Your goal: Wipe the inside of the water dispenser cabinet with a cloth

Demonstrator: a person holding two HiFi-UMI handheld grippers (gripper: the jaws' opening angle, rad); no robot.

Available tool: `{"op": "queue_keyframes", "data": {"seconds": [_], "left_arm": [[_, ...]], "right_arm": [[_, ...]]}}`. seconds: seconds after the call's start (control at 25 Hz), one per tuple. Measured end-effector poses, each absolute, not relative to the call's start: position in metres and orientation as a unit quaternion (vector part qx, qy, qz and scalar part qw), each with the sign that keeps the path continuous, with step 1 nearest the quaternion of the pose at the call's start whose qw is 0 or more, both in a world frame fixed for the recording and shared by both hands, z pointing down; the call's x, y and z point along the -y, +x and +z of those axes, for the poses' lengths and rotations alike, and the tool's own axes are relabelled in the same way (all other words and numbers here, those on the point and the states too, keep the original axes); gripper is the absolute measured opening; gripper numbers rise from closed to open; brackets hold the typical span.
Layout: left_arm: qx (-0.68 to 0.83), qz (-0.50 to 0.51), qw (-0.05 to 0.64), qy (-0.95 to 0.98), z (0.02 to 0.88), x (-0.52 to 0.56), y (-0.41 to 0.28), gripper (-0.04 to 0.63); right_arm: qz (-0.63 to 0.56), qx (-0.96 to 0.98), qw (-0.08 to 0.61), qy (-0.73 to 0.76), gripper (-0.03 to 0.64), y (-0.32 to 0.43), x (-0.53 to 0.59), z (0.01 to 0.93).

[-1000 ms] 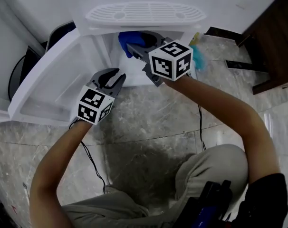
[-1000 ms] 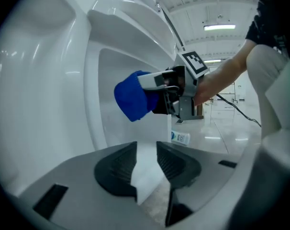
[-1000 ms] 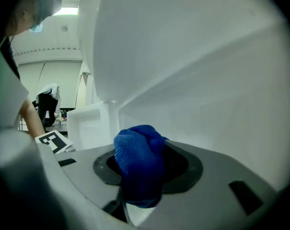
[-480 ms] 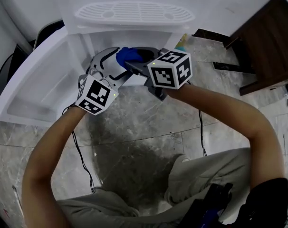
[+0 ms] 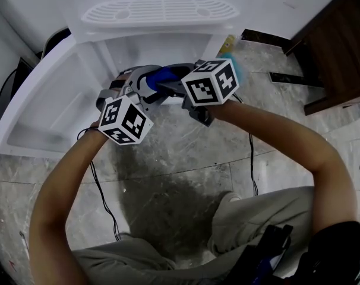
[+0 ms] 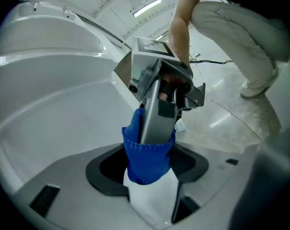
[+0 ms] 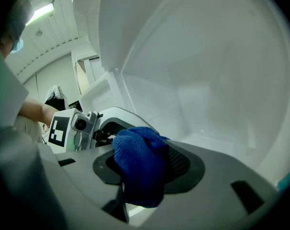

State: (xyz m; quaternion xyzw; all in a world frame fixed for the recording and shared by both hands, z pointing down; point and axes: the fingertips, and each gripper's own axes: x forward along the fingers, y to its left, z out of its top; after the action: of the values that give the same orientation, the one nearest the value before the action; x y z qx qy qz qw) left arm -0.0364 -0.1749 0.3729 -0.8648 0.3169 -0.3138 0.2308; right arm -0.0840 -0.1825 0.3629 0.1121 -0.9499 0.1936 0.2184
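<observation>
The blue cloth (image 5: 163, 76) is bunched at the mouth of the white dispenser cabinet (image 5: 168, 43). My right gripper (image 5: 168, 86) is shut on it. In the right gripper view the cloth (image 7: 138, 169) fills the space between the jaws. My left gripper (image 5: 145, 83) faces the right one from the left. Its jaws have just been closing from a wider opening. In the left gripper view the cloth (image 6: 147, 159), wrapped over the tip of the right gripper (image 6: 154, 128), sits between my left jaws, which still stand wide around it.
The cabinet's white door (image 5: 43, 100) is swung open to the left. A slotted drip tray (image 5: 159, 9) tops the cabinet. Dark wooden furniture (image 5: 340, 46) stands at the right. Cables (image 5: 251, 159) trail over the marble floor.
The left gripper has moved up from beside the door to the cloth, rolled, and opened its jaws around it. The right gripper has come down and nearer with the cloth.
</observation>
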Motion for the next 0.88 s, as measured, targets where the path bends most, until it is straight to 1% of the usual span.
{"op": "queue_keyframes", "data": {"seconds": [0.16, 0.32, 0.48, 0.64, 0.68, 0.72, 0.76, 0.88], "left_arm": [[-0.31, -0.321, 0.245, -0.861, 0.374, 0.172, -0.041, 0.199], [-0.305, -0.341, 0.256, -0.852, 0.381, 0.168, -0.055, 0.167], [-0.312, -0.351, 0.243, -0.849, 0.387, 0.167, -0.069, 0.158], [-0.326, -0.343, 0.206, -0.856, 0.392, 0.173, -0.067, 0.155], [-0.332, -0.339, 0.194, -0.859, 0.393, 0.175, -0.066, 0.155], [-0.338, -0.336, 0.181, -0.86, 0.395, 0.177, -0.066, 0.156], [-0.346, -0.332, 0.17, -0.861, 0.398, 0.18, -0.066, 0.155], [-0.369, -0.322, 0.135, -0.862, 0.405, 0.192, -0.069, 0.156]], "right_arm": [[0.205, 0.949, 0.22, 0.094, 0.194, -0.086, 0.18, 0.363], [0.222, 0.948, 0.215, 0.079, 0.247, -0.083, 0.176, 0.36], [0.225, 0.946, 0.218, 0.083, 0.247, -0.069, 0.181, 0.359], [0.211, 0.947, 0.215, 0.109, 0.245, -0.049, 0.187, 0.36], [0.197, 0.949, 0.216, 0.114, 0.22, -0.044, 0.187, 0.36], [0.18, 0.952, 0.218, 0.121, 0.114, -0.038, 0.188, 0.36], [0.16, 0.953, 0.22, 0.129, 0.025, -0.032, 0.188, 0.36], [0.116, 0.956, 0.233, 0.138, -0.001, -0.017, 0.188, 0.364]]}}
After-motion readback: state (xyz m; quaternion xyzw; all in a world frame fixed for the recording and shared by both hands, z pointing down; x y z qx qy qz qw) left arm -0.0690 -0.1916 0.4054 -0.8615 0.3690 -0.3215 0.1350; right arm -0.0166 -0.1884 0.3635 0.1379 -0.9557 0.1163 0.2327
